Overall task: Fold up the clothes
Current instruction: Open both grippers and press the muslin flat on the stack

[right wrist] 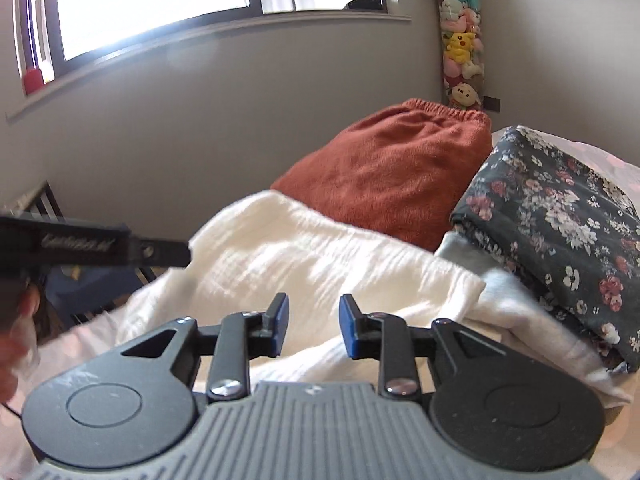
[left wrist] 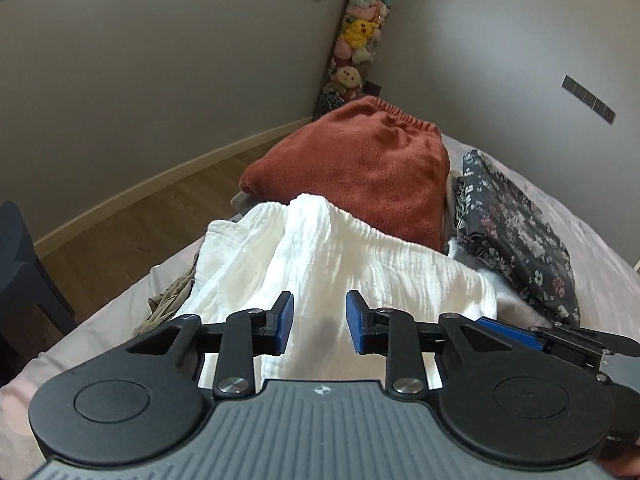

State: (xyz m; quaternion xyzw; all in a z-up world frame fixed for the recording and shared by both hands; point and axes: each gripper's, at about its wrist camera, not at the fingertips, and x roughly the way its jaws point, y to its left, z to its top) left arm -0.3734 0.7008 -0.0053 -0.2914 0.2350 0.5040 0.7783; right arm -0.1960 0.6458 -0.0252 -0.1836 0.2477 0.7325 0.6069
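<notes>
A crumpled white garment [left wrist: 320, 256] [right wrist: 320, 256] lies on the bed on top of other clothes. My left gripper [left wrist: 320, 320] hovers just over its near edge, open, the blue pads [left wrist: 286, 322] apart with only cloth seen beneath. The right gripper [right wrist: 314, 324] is open too, over the same white cloth, and its tip shows at the right of the left wrist view [left wrist: 540, 336]. The left gripper's finger [right wrist: 100, 244] reaches in from the left of the right wrist view. Beyond lie a folded rust fleece garment [left wrist: 360, 172] [right wrist: 392, 176] and a folded dark floral garment [left wrist: 516, 232] [right wrist: 560, 224].
A pale pink bed sheet [left wrist: 100, 344] covers the bed, whose left edge drops to a wood floor [left wrist: 140, 216]. An olive garment [left wrist: 172, 300] peeks from under the white one. A dark chair [left wrist: 20, 272] stands at the left. Stacked plush toys [left wrist: 360, 40] fill the corner.
</notes>
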